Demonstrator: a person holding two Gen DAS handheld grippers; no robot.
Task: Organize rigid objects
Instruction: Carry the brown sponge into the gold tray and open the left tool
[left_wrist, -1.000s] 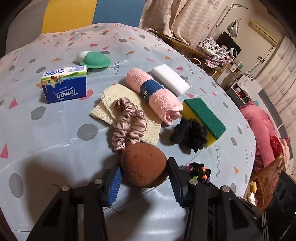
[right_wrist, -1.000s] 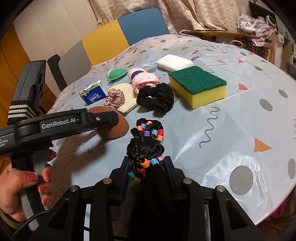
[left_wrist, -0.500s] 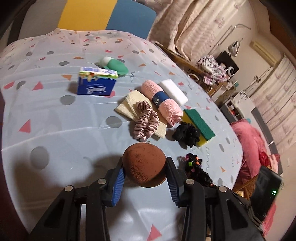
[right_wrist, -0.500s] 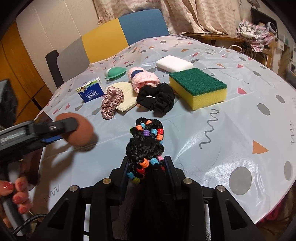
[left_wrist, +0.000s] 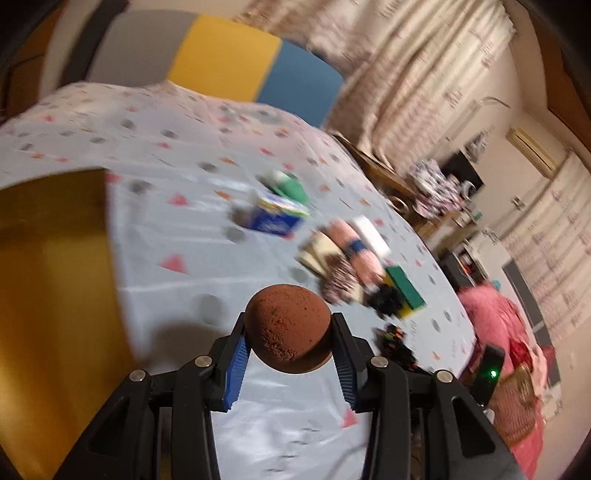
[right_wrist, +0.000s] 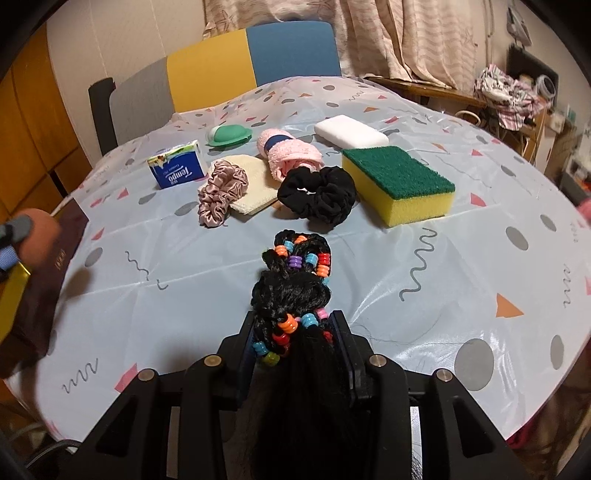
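The left gripper (left_wrist: 289, 341) clenches a round, porous brown sponge ball (left_wrist: 288, 328), lifted clear above the desk (left_wrist: 177, 236) near its left edge. The right gripper (right_wrist: 297, 345), its jaws just easing apart, flanks a black braided hairpiece (right_wrist: 291, 291) strung with coloured beads, which lies on the desk with its long axis pointing away. Beyond lie a black scrunchie (right_wrist: 317, 199) and a blocky green-topped yellow sponge (right_wrist: 399, 182).

The left gripper (left_wrist: 289, 345) is made of black plastic. Its two arms have big triangle holes and round silver screws. Its pads (left_wrist: 236, 363) are bright blue with little ridges. The right gripper (right_wrist: 295, 345) looks the same, black with silver screws, but its pads (right_wrist: 349, 360) look dark blue.
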